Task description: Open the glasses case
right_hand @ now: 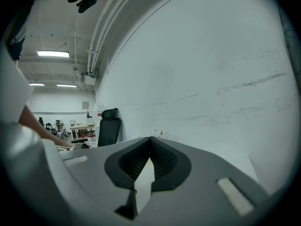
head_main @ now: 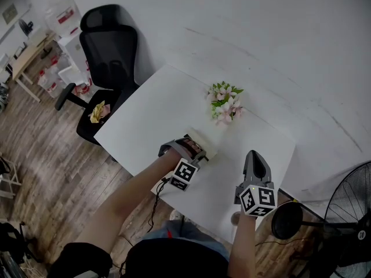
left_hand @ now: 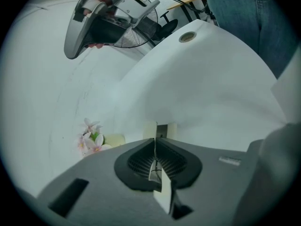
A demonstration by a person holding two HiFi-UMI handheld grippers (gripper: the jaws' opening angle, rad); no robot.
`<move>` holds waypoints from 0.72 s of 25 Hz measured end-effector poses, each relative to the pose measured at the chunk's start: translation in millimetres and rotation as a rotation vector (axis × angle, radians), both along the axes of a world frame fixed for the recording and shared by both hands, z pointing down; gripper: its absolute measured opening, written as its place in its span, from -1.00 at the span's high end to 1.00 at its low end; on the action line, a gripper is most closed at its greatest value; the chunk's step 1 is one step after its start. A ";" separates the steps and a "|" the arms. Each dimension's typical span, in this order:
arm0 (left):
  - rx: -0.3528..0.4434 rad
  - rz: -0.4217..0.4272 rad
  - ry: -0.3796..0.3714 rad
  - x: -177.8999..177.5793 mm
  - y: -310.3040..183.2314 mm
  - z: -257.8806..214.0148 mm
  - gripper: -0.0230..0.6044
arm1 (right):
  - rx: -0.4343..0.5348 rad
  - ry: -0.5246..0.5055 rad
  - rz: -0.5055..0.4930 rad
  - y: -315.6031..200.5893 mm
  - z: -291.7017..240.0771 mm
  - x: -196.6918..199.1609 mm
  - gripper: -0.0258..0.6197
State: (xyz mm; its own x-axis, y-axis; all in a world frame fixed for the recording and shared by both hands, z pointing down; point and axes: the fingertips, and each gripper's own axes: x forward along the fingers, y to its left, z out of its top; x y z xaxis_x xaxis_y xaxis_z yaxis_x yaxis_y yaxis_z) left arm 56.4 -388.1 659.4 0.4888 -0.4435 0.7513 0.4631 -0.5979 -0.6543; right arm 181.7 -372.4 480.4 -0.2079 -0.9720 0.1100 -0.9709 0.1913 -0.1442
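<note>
Cream glasses case (head_main: 207, 149) on white bench (head_main: 151, 114) near flowers (head_main: 225, 102). Left hand-held gripper (head_main: 196, 147) closed, seemingly pinching lid edge; right hand-held gripper (head_main: 255, 155) shut, empty. Probably light, rigid, slippery; best gripped at lid lip.

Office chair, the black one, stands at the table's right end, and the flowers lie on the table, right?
No. The head view shows the black office chair at the table's left end, not its right. The flowers do lie on the table.
</note>
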 end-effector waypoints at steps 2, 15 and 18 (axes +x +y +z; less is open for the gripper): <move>0.015 -0.003 0.014 5.7 -6.2 -6.7 0.86 | -0.001 0.000 0.001 -0.1 0.6 1.0 0.89; 0.033 -0.023 0.045 44.4 -45.2 -13.9 0.87 | -0.018 0.005 0.045 5.5 6.4 26.1 0.89; 0.026 -0.032 0.053 51.5 -52.2 -12.3 0.87 | -0.023 0.008 0.060 7.7 7.6 34.3 0.89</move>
State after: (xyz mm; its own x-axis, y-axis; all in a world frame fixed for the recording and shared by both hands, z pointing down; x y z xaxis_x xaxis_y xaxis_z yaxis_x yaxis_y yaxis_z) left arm 107.9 -440.2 647.1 0.5125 -0.4784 0.7131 0.4085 -0.5946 -0.6925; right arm 216.0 -364.7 488.0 -0.1481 -0.9799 0.1335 -0.9817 0.1293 -0.1397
